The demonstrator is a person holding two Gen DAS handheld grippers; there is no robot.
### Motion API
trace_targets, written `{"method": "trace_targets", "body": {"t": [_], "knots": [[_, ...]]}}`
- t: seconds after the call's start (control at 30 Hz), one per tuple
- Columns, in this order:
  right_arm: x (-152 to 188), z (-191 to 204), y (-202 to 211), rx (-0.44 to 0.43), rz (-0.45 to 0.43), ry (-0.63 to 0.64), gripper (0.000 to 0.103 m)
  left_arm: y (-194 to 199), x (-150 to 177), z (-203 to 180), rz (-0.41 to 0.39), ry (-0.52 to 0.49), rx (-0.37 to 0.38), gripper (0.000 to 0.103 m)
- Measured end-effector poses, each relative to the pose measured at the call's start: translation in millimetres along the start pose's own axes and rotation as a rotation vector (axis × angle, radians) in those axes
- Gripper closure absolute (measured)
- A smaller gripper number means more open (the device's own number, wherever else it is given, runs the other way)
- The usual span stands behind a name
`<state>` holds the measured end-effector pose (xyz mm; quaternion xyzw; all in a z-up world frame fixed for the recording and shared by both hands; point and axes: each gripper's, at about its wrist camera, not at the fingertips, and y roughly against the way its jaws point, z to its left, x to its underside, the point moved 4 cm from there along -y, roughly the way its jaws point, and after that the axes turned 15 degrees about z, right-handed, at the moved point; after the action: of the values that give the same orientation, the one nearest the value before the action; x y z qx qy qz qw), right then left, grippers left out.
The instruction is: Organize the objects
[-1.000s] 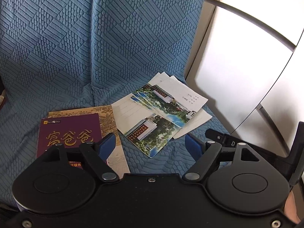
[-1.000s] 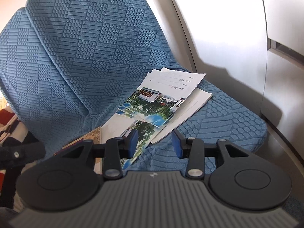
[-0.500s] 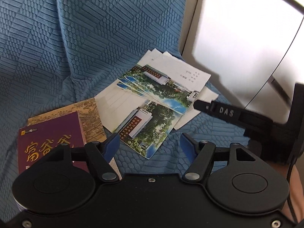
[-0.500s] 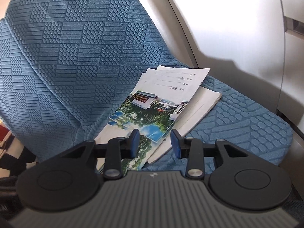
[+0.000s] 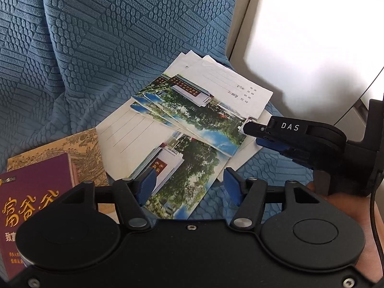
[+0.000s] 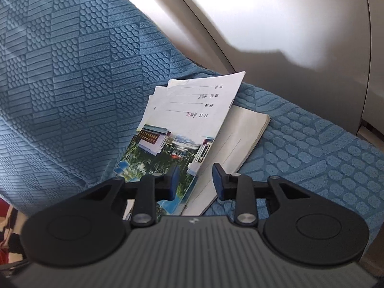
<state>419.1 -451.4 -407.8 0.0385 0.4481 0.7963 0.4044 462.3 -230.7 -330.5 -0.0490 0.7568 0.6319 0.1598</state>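
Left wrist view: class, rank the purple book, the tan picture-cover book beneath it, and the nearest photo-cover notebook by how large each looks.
1. Nearest photo-cover notebook
2. Purple book, partly hidden
3. Tan picture-cover book, mostly covered

True sizes uncertain.

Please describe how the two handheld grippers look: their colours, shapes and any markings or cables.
Both grippers are matte black, with two round discs and hinged links carrying blue-padded jaws. The left gripper has a smooth body; the right gripper has a ribbed grey body with a small logo. Seen from the side, the right one bears white "DAS" lettering, and a thin black cable runs beside it.
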Motion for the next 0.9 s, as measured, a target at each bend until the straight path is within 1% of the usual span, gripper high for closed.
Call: {"method": "trace_targets", "body": {"t": [0.17,0.23,0.3,0.37,0.43,0.5,0.6,0.7,0.73,0.83,0.9], "knots": [[-8,-1,-8,-0.021,0.009,-0.021,0.071,-7,-12,3,0.006,0.022,0.031,0.048],[-9,-1,-12,-0.001,0.016,-0.017,0.081,-10,-14,5,0.019,0.043,0.056,0.054],[-12,2,-15,0.008,0.016,-0.001,0.082,-12,-15,7,0.030,0.067,0.089,0.056],[-12,4,-19,0.013,0.021,0.010,0.087,-14,-15,9,0.033,0.094,0.121,0.056],[-14,4,-20,-0.017,0.020,0.004,0.091,-16,-16,11,0.040,0.127,0.149,0.056],[-15,8,-17,-0.058,0.005,0.007,0.092,-19,-18,13,0.041,0.159,0.182,0.056],[-17,14,-13,-0.093,-0.018,0.030,0.093,-24,-23,21,0.040,0.222,0.233,0.056],[-17,11,-16,-0.125,0.003,-0.003,0.093,-35,-28,31,0.054,0.298,0.305,0.056],[-17,8,-17,-0.131,0.012,-0.024,0.093,-39,-30,35,0.060,0.324,0.321,0.056],[-17,3,-19,-0.102,0.010,-0.041,0.094,-50,-38,46,0.065,0.382,0.348,0.057],[-18,1,-19,-0.103,0.006,-0.051,0.094,-58,-43,50,0.076,0.405,0.352,0.057]]}}
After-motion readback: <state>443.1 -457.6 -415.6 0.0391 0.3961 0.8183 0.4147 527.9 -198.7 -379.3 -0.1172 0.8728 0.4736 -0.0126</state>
